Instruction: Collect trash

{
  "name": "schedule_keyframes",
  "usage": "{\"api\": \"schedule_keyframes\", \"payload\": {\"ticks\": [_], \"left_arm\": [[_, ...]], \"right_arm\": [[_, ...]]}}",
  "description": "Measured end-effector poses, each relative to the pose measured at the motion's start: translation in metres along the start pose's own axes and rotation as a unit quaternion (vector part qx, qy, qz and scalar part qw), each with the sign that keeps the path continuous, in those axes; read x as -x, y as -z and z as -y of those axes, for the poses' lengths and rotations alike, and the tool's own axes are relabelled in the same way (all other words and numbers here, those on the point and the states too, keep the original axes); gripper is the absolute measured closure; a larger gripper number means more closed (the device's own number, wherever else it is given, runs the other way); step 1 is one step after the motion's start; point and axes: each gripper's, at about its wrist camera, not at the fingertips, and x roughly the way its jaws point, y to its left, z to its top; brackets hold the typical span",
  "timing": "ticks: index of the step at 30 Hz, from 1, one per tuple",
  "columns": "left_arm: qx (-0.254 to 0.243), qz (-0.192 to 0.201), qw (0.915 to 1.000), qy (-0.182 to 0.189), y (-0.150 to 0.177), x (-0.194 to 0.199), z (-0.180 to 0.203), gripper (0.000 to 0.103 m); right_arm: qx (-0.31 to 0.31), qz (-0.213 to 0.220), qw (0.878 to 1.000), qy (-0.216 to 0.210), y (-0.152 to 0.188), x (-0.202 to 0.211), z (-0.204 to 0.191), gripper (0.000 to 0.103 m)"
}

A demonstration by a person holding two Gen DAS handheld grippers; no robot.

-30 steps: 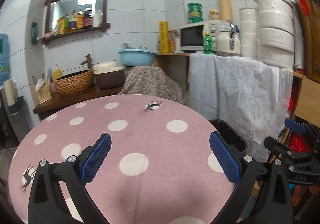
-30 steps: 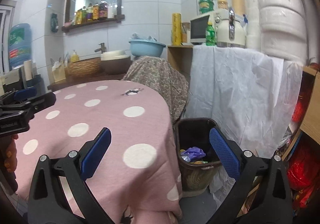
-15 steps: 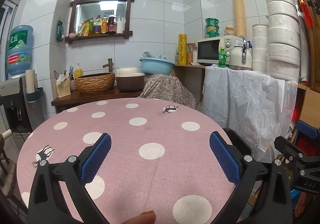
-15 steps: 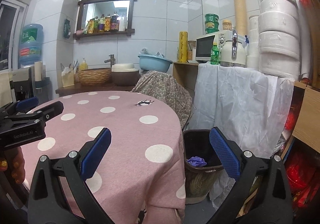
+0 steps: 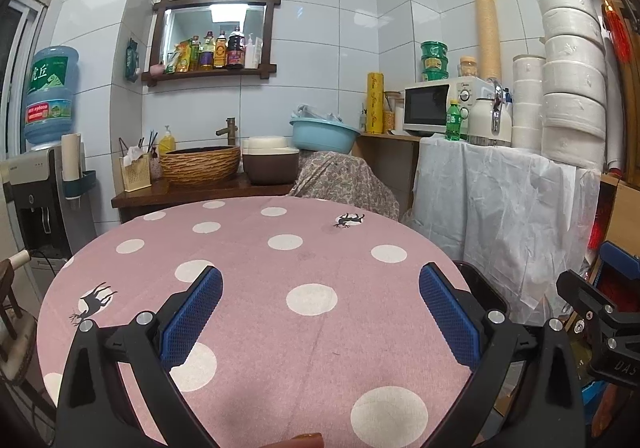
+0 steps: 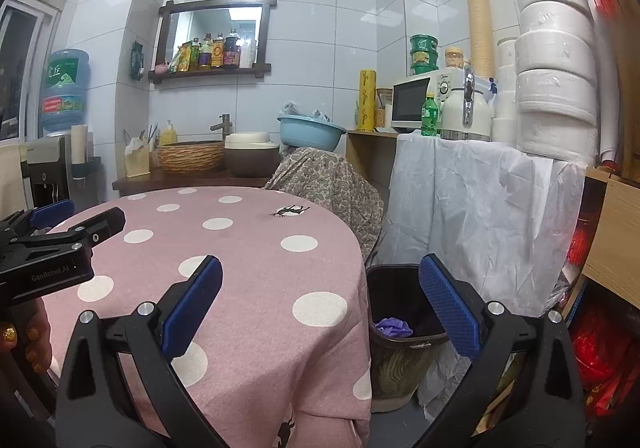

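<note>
Grippers both spread wide, blue pads apart, nothing between them. Left gripper (image 5: pixel 320 312) low in its own frame, poised above the round pink polka-dot tablecloth (image 5: pixel 256 268), which fills the lower centre; also seen at the left edge of the right wrist view (image 6: pixel 60 244), held by a hand (image 6: pixel 28 340) with gold-painted nails. Right gripper (image 6: pixel 320 308) low in its frame, straddling the table's right edge and the dark trash bin (image 6: pixel 404 340); a corner of it visible at lower right of the left wrist view (image 5: pixel 600 312).

Trash bin on the floor just beside the table, centre-right of the right wrist frame, with a crumpled purple piece of trash (image 6: pixel 392 327) lying inside near the rim. Only the bin's dark rim (image 5: pixel 480 284) peeking past the tablecloth in the left wrist view.

Deer print (image 5: pixel 348 220) on the cloth toward the far side. Behind the table, a patterned fabric-covered shape (image 6: pixel 324 184) with a blue basin (image 6: pixel 310 134) above it. White sheet (image 6: pixel 480 208) draped at right, under a microwave (image 6: pixel 416 102), a green bottle (image 6: pixel 429 115) and stacked white rolls (image 6: pixel 556 48). Woven basket (image 5: pixel 200 164) at centre left, water dispenser bottle (image 5: pixel 50 92) at far left, wall shelf of bottles (image 5: pixel 212 48) in the upper centre.
</note>
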Motion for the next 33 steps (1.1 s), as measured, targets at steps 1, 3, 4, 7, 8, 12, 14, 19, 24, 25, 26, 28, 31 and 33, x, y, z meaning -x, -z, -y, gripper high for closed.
{"api": "schedule_keyframes", "payload": {"ticks": [1,3,4,7,8,12,14,19,24,25,26,28,31,33], "left_arm": [[-0.002,0.001,1.0000,0.000,-0.0006,0.0002,0.0001,0.005],[-0.005,0.002,1.0000,-0.002,-0.0011,0.0004,0.0005,0.005],[-0.007,0.002,1.0000,-0.002,-0.0011,0.0002,0.0007,0.005],[-0.009,-0.001,1.0000,-0.003,-0.0009,-0.0010,0.0012,0.005],[-0.009,-0.002,1.0000,-0.003,-0.0007,-0.0015,0.0015,0.005],[-0.006,-0.007,1.0000,-0.001,-0.0006,-0.0034,0.0003,0.005],[-0.006,-0.006,1.0000,-0.002,-0.0005,-0.0036,-0.0005,0.005],[0.001,-0.005,1.0000,-0.003,-0.0005,-0.0034,-0.0032,0.005],[-0.001,-0.006,1.0000,-0.002,-0.0004,-0.0038,-0.0035,0.005],[-0.001,-0.007,1.0000,-0.002,-0.0006,-0.0043,-0.0040,0.005],[-0.001,-0.007,1.0000,-0.001,-0.0005,-0.0044,-0.0042,0.005],[-0.001,-0.008,1.0000,-0.002,-0.0001,-0.0046,-0.0036,0.005],[-0.001,-0.008,1.0000,-0.001,0.0000,-0.0047,-0.0040,0.005],[-0.002,-0.008,1.0000,-0.001,0.0000,-0.0048,-0.0043,0.005]], "right_arm": [[-0.001,-0.001,1.000,-0.001,0.0002,-0.0002,0.0003,0.006],[-0.001,-0.004,1.000,0.000,0.0004,-0.0014,0.0010,0.006],[0.000,-0.005,1.000,0.001,0.0004,-0.0018,0.0010,0.006],[-0.001,-0.005,1.000,0.001,0.0003,-0.0024,0.0010,0.006],[-0.002,-0.006,1.000,0.000,0.0004,-0.0025,0.0011,0.006],[-0.002,-0.007,1.000,0.000,0.0005,-0.0031,0.0021,0.006],[-0.003,-0.008,1.000,0.000,0.0004,-0.0032,0.0024,0.006],[-0.006,-0.008,1.000,0.002,0.0009,-0.0037,0.0017,0.006],[-0.008,-0.011,1.000,0.003,0.0026,-0.0041,0.0000,0.006],[-0.009,-0.012,1.000,0.003,0.0028,-0.0041,-0.0001,0.006],[-0.010,-0.013,1.000,0.002,0.0031,-0.0042,-0.0002,0.006],[-0.010,-0.014,1.000,0.003,0.0030,-0.0045,-0.0007,0.006],[-0.010,-0.014,1.000,0.003,0.0027,-0.0047,-0.0004,0.006],[-0.010,-0.014,1.000,0.003,0.0028,-0.0049,-0.0006,0.006]]}}
